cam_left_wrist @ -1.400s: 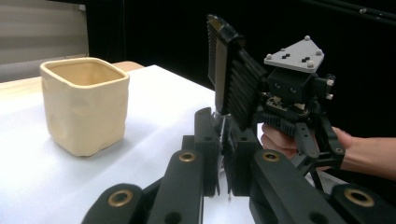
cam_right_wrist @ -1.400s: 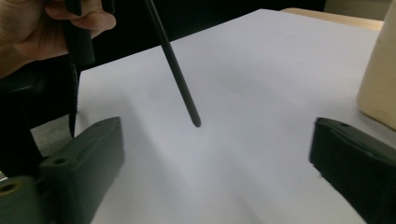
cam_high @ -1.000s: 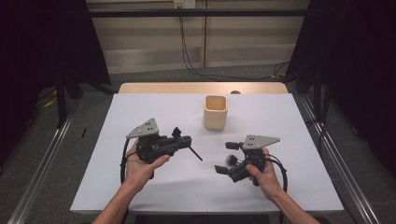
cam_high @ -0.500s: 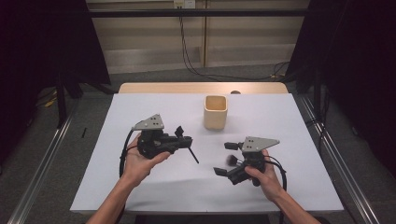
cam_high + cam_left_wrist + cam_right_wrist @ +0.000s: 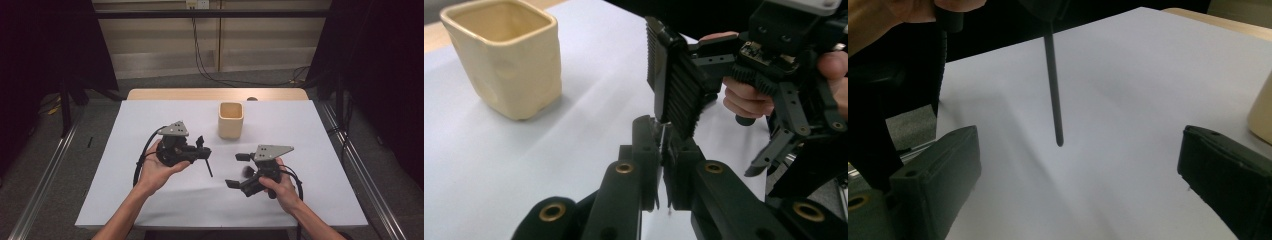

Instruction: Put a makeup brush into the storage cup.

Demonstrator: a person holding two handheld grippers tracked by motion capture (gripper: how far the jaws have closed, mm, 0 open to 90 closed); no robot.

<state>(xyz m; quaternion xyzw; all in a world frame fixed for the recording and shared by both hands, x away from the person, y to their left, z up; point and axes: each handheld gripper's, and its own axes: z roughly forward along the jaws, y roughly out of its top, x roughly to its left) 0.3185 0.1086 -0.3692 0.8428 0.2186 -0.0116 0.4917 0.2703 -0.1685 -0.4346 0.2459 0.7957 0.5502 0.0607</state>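
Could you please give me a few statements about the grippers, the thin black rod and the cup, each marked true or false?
1. The left gripper is shut on the thin black rod. True.
2. The right gripper has its jaws closed tight. False: its jaws stand wide apart with nothing between them.
3. The beige cup stands upright on the white table, apart from both grippers. True.
4. The rod already stands in the cup. False: it hangs from the left gripper above the table, in front of the cup.
5. The rod's free end points down toward the table. True, as the right gripper view also shows.
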